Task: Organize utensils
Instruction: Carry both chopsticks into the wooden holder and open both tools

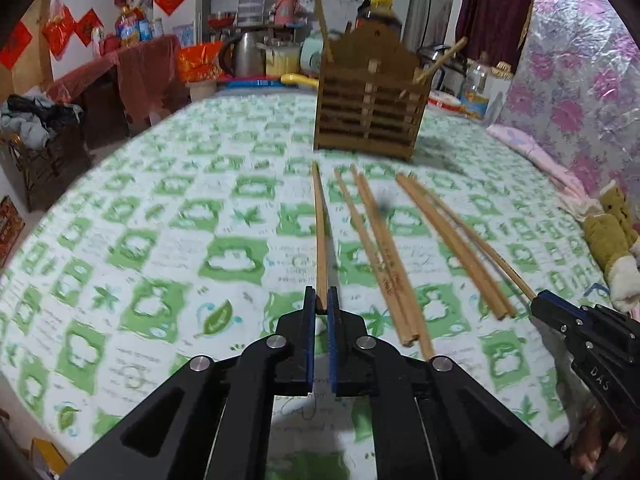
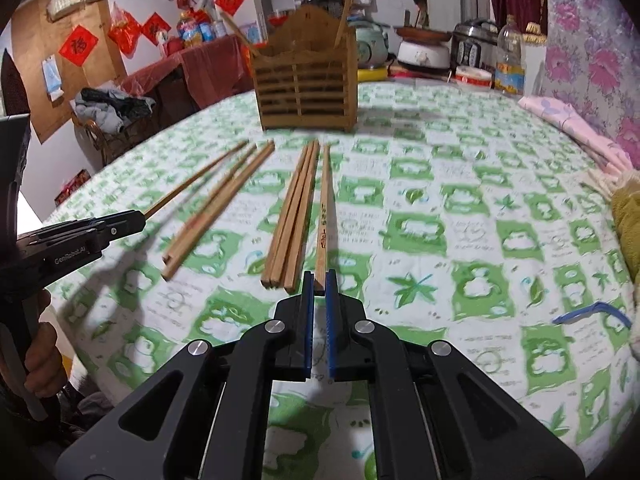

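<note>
A wooden slatted utensil holder (image 1: 370, 96) stands on the table with two chopsticks in it; it also shows in the right wrist view (image 2: 306, 86). Several wooden chopsticks lie on the green-patterned cloth in front of it, in two groups (image 1: 380, 256) (image 1: 456, 240). My left gripper (image 1: 321, 300) is shut on the near end of one chopstick (image 1: 319, 232). My right gripper (image 2: 319, 284) is shut on the near end of another chopstick (image 2: 324, 208). Each gripper also appears at the edge of the other's view, the right one (image 1: 538, 304) and the left one (image 2: 138, 216).
The table (image 1: 160, 220) is round with a green and white cloth. A pink cloth (image 2: 572, 124) and a plush toy (image 1: 612, 240) lie at its right edge. A blue strip (image 2: 592, 312) lies near right. Bottles, cookers and a kettle (image 1: 244, 54) stand behind the holder.
</note>
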`<move>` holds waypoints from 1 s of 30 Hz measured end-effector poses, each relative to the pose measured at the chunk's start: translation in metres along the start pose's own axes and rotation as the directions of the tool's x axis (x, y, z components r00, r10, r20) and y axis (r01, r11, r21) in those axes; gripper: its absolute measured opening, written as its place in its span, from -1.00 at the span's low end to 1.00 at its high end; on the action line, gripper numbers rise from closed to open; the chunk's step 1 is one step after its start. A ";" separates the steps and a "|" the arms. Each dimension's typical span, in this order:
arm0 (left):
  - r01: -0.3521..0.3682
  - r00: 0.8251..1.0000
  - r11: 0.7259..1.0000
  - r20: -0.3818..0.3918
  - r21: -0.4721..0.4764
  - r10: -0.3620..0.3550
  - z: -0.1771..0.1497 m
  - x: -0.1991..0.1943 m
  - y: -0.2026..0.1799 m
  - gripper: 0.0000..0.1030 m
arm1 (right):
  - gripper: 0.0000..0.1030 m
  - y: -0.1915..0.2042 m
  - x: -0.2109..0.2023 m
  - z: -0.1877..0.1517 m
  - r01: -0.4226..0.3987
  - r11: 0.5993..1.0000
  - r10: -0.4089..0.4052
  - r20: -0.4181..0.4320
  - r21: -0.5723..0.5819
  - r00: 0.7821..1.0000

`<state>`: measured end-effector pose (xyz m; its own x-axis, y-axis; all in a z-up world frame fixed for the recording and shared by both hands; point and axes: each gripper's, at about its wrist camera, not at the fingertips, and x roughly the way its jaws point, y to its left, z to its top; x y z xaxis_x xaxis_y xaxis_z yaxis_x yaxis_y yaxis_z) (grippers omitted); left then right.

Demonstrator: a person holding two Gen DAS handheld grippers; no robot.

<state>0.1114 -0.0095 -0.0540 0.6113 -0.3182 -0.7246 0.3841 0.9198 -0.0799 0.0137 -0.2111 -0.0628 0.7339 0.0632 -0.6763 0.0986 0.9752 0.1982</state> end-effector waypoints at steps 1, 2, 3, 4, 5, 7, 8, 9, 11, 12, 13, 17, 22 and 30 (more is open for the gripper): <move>0.000 1.000 1.000 0.014 0.003 0.000 0.002 -0.006 -0.001 -0.89 | -0.88 -0.001 -0.006 0.003 -0.003 1.000 0.003 0.015 0.002 1.000; 0.002 1.000 1.000 0.030 0.005 -0.002 0.004 -0.013 -0.002 -0.89 | -0.88 -0.002 -0.014 0.006 -0.006 1.000 0.006 0.038 0.005 0.999; 0.003 0.999 1.000 0.041 0.006 -0.003 0.006 -0.019 -0.002 -0.89 | -0.88 -0.002 -0.020 0.009 -0.008 1.000 0.008 0.054 0.007 0.999; 0.003 0.998 1.000 0.059 0.006 -0.003 0.009 -0.027 -0.002 -0.89 | -0.88 -0.003 -0.026 0.012 -0.011 1.000 0.010 0.071 0.009 0.997; 0.003 0.998 1.000 0.070 0.006 -0.003 0.011 -0.032 -0.003 -0.89 | -0.88 -0.004 -0.034 0.016 -0.014 1.000 0.012 0.094 0.012 0.996; 0.007 0.996 1.000 0.094 0.006 -0.008 0.018 -0.046 -0.004 -0.89 | -0.88 -0.006 -0.047 0.023 -0.019 1.000 0.017 0.130 0.017 0.991; 0.010 0.995 1.000 0.102 0.006 -0.010 0.021 -0.051 -0.005 -0.89 | -0.88 -0.007 -0.053 0.026 -0.022 1.000 0.019 0.145 0.021 0.989; 0.011 0.994 1.000 0.112 0.006 -0.012 0.025 -0.057 -0.005 -0.89 | -0.88 -0.008 -0.061 0.030 -0.029 0.999 0.024 0.163 0.026 0.986; 0.017 0.991 1.000 0.131 0.008 -0.018 0.031 -0.067 -0.007 -0.89 | -0.88 -0.011 -0.075 0.038 -0.042 0.999 0.034 0.197 0.035 0.980; 0.024 0.989 1.000 0.143 0.008 -0.025 0.035 -0.074 -0.008 -0.89 | -0.88 -0.012 -0.082 0.043 -0.049 0.998 0.040 0.215 0.037 0.976; 0.034 0.988 0.999 0.149 0.009 -0.035 0.038 -0.079 -0.009 -0.89 | -0.88 -0.013 -0.089 0.047 -0.057 0.998 0.047 0.232 0.038 0.972; 0.072 0.984 0.997 0.162 0.014 -0.074 0.049 -0.090 -0.012 -0.89 | -0.88 -0.015 -0.101 0.058 -0.080 0.996 0.067 0.262 0.040 0.963; 0.089 0.985 0.996 0.145 0.009 -0.089 0.068 -0.090 -0.016 -0.88 | -0.87 -0.016 -0.093 0.068 -0.097 0.994 0.081 0.249 0.052 0.965; 0.069 0.981 0.996 0.180 0.051 -0.077 0.109 -0.091 -0.022 -0.89 | -0.88 -0.008 -0.082 0.102 -0.066 0.998 0.062 0.266 0.006 0.962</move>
<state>0.1228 -0.0257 0.0879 0.6948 -0.4241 -0.5809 0.4598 0.8830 -0.0946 0.0209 -0.2454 0.0637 0.8908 0.0646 -0.4499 0.0545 0.9675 0.2468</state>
